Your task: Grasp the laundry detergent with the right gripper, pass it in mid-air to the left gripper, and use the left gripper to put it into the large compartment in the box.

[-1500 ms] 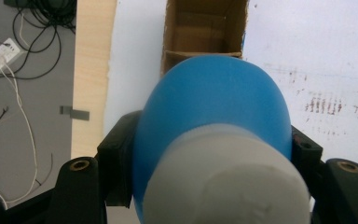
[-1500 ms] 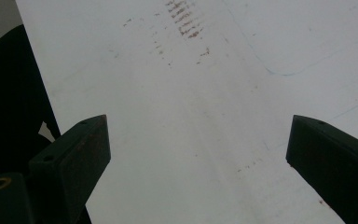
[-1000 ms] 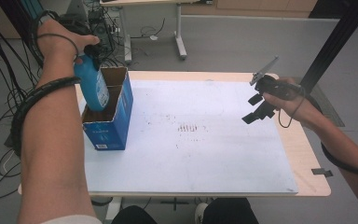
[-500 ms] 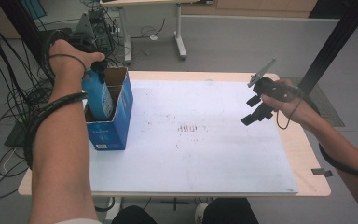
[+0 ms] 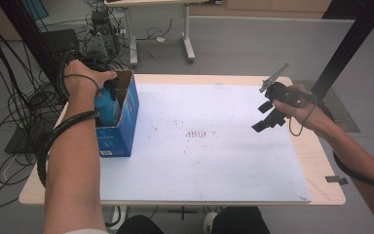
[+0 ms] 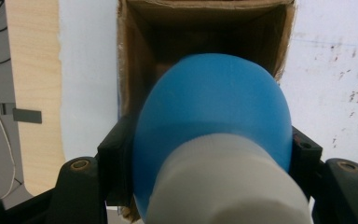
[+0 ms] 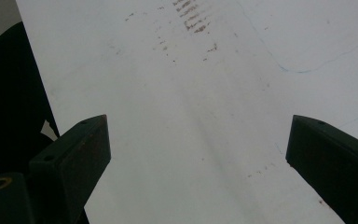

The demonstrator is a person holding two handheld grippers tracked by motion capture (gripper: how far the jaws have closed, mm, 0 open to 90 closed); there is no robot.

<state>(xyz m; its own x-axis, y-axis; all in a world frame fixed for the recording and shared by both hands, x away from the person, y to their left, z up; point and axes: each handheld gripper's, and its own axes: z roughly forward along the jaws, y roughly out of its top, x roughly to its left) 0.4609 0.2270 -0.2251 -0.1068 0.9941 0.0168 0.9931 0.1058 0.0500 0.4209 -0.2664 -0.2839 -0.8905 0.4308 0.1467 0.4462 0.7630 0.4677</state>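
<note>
Just one blue bottle [image 6: 214, 116], one cardboard box [image 5: 124, 126], two claws.

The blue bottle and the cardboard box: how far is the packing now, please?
Done: the left gripper is shut on the blue bottle and has it partly inside the open cardboard box. In hand: lowering it, base first. Left: probably setting it on the box floor and letting go. The right gripper hangs open over the white mat, holding nothing.

table [image 5: 316, 161]: light wood | white sheet [image 5: 214, 161]: covered most of the top, reddish smudges mid-sheet | floor: black cables [image 5: 9, 112] at left | second table's legs [image 5: 187, 39] beyond
</note>
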